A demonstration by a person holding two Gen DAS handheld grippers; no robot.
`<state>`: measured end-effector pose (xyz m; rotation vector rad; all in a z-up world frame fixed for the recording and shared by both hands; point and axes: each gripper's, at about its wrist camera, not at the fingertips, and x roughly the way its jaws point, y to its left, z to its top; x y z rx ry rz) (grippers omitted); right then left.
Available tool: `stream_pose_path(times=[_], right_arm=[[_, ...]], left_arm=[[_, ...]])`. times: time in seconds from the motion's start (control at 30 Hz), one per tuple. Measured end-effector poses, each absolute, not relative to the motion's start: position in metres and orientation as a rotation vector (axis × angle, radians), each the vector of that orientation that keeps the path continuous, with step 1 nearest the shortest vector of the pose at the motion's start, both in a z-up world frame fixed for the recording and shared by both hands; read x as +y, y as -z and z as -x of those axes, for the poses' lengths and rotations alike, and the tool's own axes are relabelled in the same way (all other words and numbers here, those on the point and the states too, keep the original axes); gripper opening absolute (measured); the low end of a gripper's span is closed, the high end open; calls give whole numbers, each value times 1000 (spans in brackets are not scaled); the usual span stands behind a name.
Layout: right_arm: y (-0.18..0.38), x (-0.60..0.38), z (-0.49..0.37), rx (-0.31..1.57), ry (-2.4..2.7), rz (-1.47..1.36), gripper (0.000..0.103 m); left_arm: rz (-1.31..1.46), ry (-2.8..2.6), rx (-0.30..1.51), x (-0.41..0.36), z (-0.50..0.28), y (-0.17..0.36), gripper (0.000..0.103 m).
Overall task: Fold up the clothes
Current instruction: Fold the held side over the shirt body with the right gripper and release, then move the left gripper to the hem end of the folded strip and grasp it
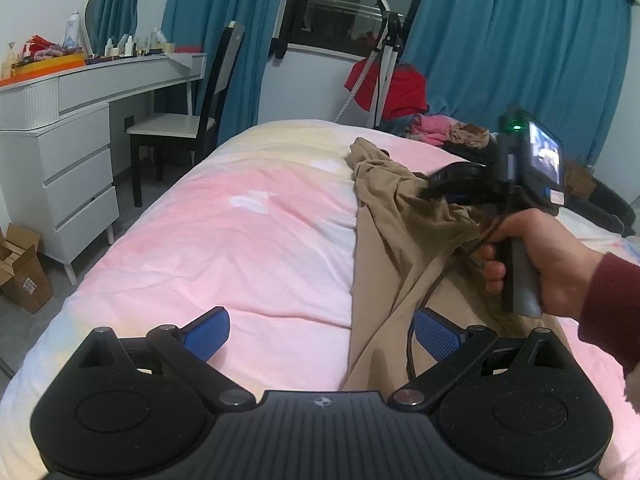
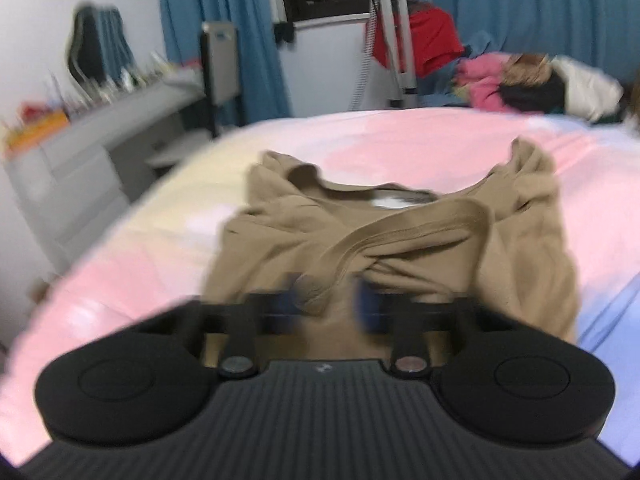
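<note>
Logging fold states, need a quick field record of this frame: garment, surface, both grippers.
garment: tan shirt, crumpled, not yet folded
surface: pink bed
left gripper: open, empty, over the shirt's edge
right gripper: shut on shirt by the collar; view blurred
background: clothes pile at the bed's far end

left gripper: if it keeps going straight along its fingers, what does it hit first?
Most likely the pink duvet: the left gripper is open and pointing down over bare bedding. The tan shirt lies just right of that line, near the right finger; depth is unclear, so it might brush the shirt's edge.
</note>
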<state>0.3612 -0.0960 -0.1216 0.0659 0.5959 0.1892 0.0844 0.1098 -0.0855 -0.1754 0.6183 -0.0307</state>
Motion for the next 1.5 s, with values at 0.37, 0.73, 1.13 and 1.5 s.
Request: stream_pose_path(times=[0.37, 0.73, 1.13, 1.5], right_arm=[[131, -155, -358, 527, 31, -296, 10], [89, -171, -273, 491, -124, -362, 67], [43, -201, -75, 407, -223, -378, 80], [74, -239, -25, 434, -156, -506, 80]], left_arm=[[196, 52, 614, 111, -83, 86, 100], [152, 67, 585, 100, -79, 80, 100], [140, 107, 566, 90, -38, 61, 100], [209, 53, 702, 93, -25, 69, 98]])
